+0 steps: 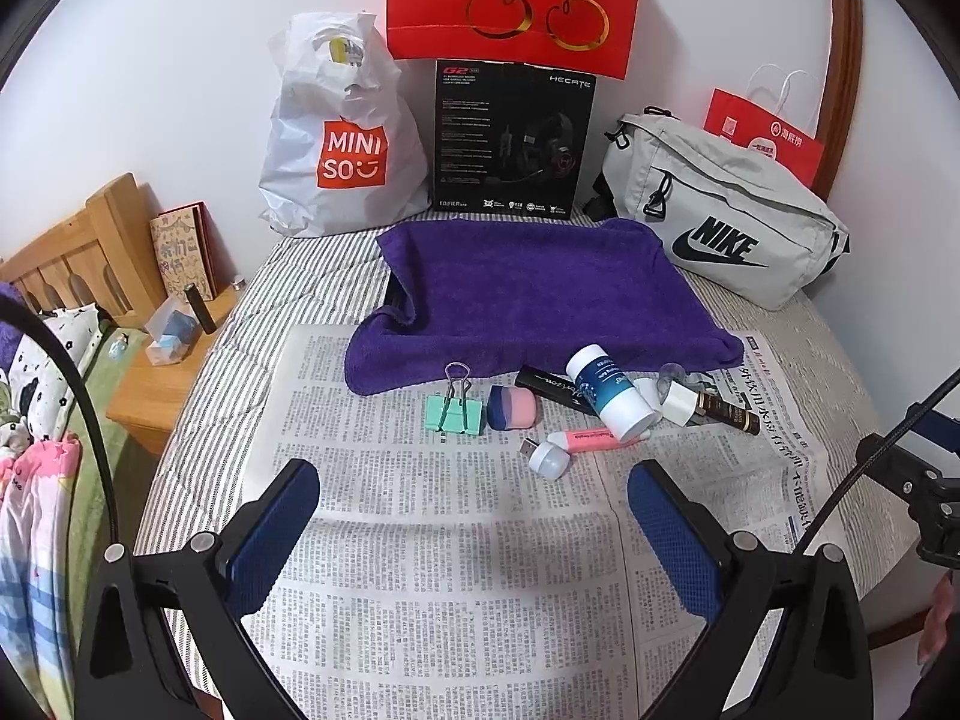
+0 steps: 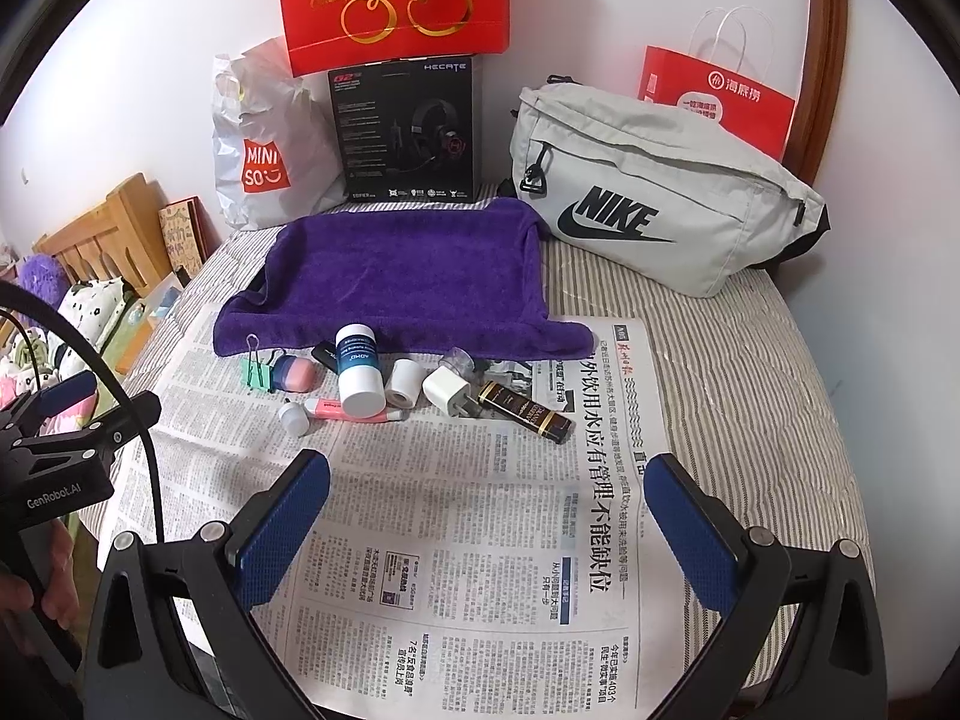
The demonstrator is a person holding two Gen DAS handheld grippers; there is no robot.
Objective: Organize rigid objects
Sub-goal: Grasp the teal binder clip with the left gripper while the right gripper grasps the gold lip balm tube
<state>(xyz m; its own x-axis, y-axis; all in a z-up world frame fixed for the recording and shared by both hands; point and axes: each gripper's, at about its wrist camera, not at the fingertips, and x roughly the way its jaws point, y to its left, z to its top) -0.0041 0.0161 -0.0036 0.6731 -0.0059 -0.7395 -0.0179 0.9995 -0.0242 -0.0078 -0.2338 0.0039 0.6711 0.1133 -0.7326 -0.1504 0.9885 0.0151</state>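
Note:
Small rigid items lie in a cluster on a newspaper [image 1: 432, 540] just in front of a purple towel [image 1: 528, 288]: a mint binder clip [image 1: 454, 413], a blue-and-pink case [image 1: 511, 406], a white-and-blue bottle [image 1: 609, 391], a pink highlighter [image 1: 585, 441], a white USB light [image 1: 546, 459], a white charger plug [image 1: 680, 402], and a dark brown tube [image 1: 729, 414]. The same cluster shows in the right wrist view, with the bottle [image 2: 358, 373], the plug [image 2: 447, 390] and the tube [image 2: 525, 411]. My left gripper [image 1: 474, 483] is open and empty, short of the cluster. My right gripper [image 2: 487, 477] is open and empty too.
Behind the towel stand a Miniso bag [image 1: 336, 138], a black headset box [image 1: 513, 138], a red gift bag [image 1: 510, 0] and a grey Nike bag [image 1: 720, 210]. A wooden nightstand [image 1: 156, 372] sits left of the bed. The other gripper shows at each view's edge [image 2: 54, 456].

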